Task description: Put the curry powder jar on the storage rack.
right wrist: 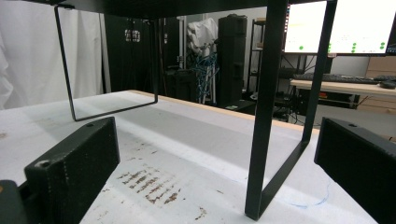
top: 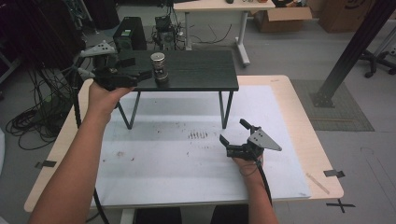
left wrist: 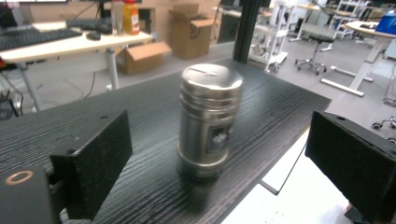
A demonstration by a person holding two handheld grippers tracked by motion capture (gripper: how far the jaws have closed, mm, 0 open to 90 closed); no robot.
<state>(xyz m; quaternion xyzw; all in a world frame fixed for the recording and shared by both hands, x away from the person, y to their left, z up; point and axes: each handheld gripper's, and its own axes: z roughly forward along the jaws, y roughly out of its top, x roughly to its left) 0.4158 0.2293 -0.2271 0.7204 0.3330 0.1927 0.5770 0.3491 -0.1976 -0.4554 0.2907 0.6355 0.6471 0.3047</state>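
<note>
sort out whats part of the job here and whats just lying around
Part of the job:
- metal canister, upright on the black shelf
- left claw, open, jaws either side of the canister, not touching
- right claw, open, low over the white mat

Lying about:
- cardboard boxes
- far desk
- floor cables

My left gripper (left wrist: 219,186) has matt black jaws, and the canister (left wrist: 208,120) ahead of it is shiny silver metal with a small dark label. The shelf (top: 196,70) under it is black with fine wood grain. The desk (top: 299,116) is pale wood under a white sheet (top: 177,158) speckled with rust-brown marks.
</note>
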